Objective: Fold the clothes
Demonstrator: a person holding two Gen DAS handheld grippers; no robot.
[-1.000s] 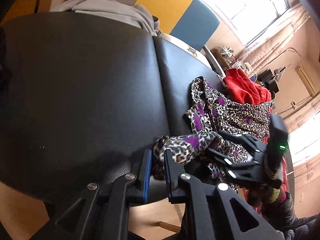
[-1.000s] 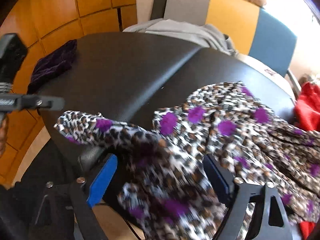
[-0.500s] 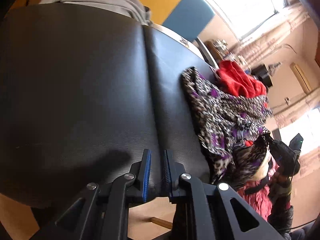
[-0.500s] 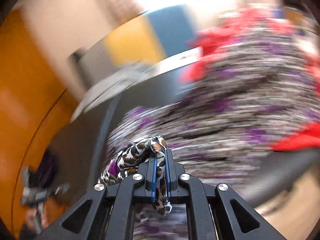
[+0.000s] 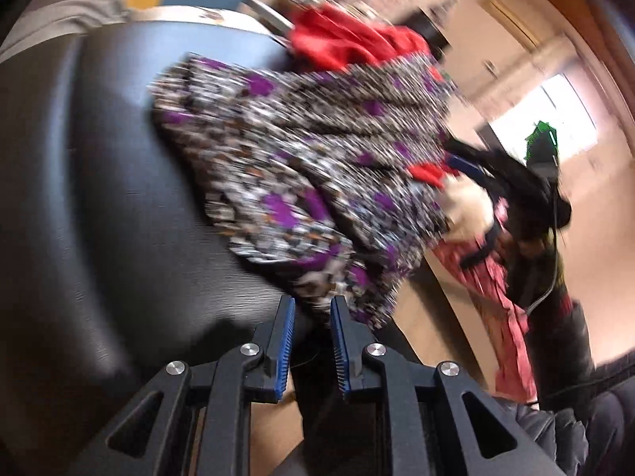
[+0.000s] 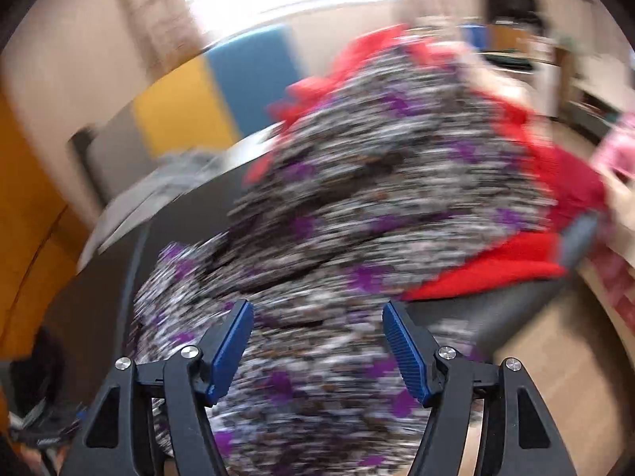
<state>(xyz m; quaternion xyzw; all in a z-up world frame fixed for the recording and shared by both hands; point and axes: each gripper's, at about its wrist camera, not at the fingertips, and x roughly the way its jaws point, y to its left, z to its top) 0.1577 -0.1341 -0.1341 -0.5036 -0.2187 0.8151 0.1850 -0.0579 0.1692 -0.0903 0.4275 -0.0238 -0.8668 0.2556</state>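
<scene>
Leftmost, a grey cloth (image 5: 59,16) lies at the far edge of the black table (image 5: 99,182). Next, the left hand-held gripper (image 5: 311,317) hangs at the near edge, its jaws a narrow gap apart with nothing between them. Beyond it the leopard garment (image 5: 309,166) lies bunched on the right part of the table, its lower hem spilling over the near edge, a red garment (image 5: 349,39) heaped behind it. Further right, the right hand-held gripper (image 6: 317,341) stands wide apart above the same garment (image 6: 357,238), gripping nothing. As I judge it, the risk is that the overhanging cloth slides off, since neither gripper has it; a blind pinch could also catch the red piece along with it. The garment looks thin and limp, crumpled in loose ridges, white-and-brown spotted with purple blotches, though blur hides its edges.
</scene>
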